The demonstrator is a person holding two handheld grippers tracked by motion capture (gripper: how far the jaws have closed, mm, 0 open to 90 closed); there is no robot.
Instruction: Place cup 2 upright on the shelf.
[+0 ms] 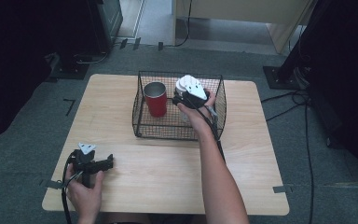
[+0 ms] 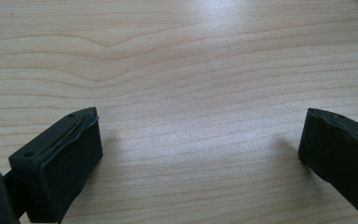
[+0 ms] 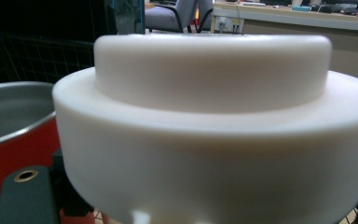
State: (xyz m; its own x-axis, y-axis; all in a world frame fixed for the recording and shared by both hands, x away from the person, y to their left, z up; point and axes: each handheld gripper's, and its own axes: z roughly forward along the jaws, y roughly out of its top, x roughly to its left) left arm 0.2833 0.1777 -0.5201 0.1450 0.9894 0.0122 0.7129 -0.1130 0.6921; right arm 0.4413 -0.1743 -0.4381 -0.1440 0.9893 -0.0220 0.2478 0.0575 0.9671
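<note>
Light wooden table (image 1: 168, 168), grey carpet floor (image 1: 28, 140), perhaps office chairs (image 3: 177, 14) behind

Basket (image 1: 142, 122) sits on worktop (image 1: 168, 172), at far-centre edge. Cup (image 1: 155, 99) stands upright inside basket, left half. Lidded container (image 1: 183, 84) is over basket's right half, just right of cup, approx. level w/ basket rim; contact w/ basket floor can't be determined. Right gripper (image 1: 182, 99) is at container's near side. Left gripper (image 1: 103, 163) rests on worktop at near-left corner, well apart from basket.
</note>
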